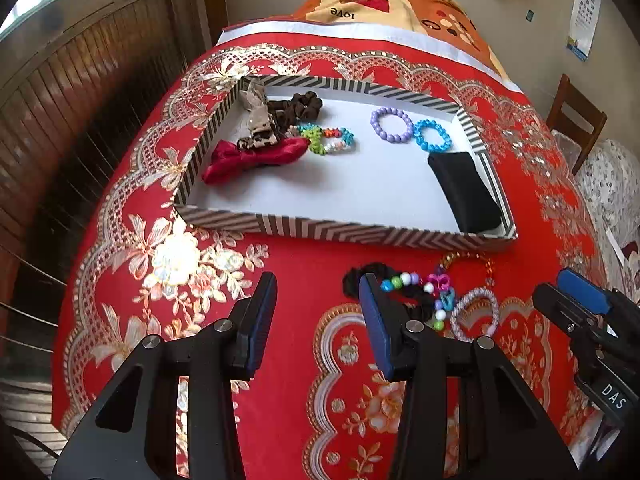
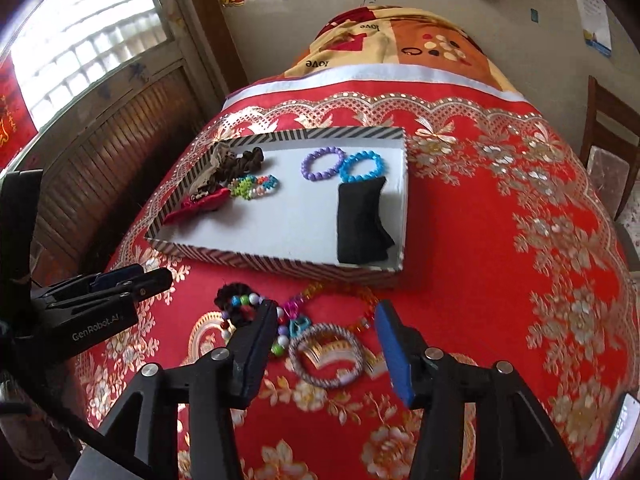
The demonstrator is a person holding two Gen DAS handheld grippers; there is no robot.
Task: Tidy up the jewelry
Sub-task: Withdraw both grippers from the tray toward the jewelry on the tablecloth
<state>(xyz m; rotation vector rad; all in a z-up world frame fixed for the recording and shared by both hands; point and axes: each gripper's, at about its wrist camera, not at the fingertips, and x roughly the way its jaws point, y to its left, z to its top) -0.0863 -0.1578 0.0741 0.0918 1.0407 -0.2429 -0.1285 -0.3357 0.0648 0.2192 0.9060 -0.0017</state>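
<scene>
The right tool [image 2: 326, 344] gapes empty above the silvery woven bangle [image 2: 326, 356]: light, springy, best pinched across its rim.

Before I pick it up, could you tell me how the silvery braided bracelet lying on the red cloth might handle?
The silvery braided bracelet looks thin and probably light. It lies flat, so rolling seems unlikely. Its braid may flex rather than stay stiff.

Both tools are matte black. The left claw [image 1: 318, 312] has angular black arms with triangular cut-outs, round silver screw heads and ribbed blue pads. The right claw [image 2: 326, 344] is built alike; white lettering marks each body's side.
</scene>
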